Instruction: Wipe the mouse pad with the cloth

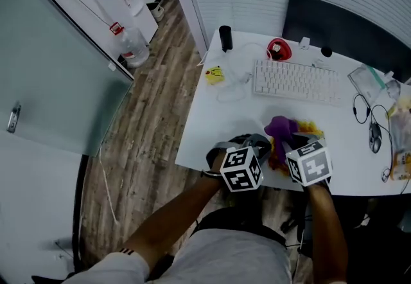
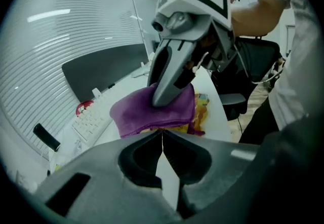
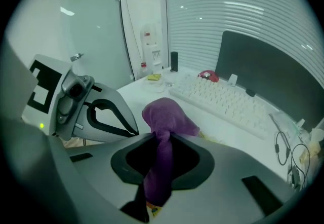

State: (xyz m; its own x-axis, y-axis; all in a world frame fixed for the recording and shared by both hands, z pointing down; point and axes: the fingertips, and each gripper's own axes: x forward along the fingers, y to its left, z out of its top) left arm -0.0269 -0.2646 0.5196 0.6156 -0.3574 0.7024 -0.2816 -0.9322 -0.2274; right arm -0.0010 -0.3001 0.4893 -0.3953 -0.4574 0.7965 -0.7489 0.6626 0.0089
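- Left tool: jaws pressed together with nothing between them, just beside the crumpled purple cloth.
- Right tool: pinches a twisted fold of that cloth, which lies bunched near the white desk's front edge, short of the white keyboard.

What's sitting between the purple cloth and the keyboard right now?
Nothing: only bare white desk separates the purple cloth from the keyboard. The head view shows it best; the right gripper view agrees.
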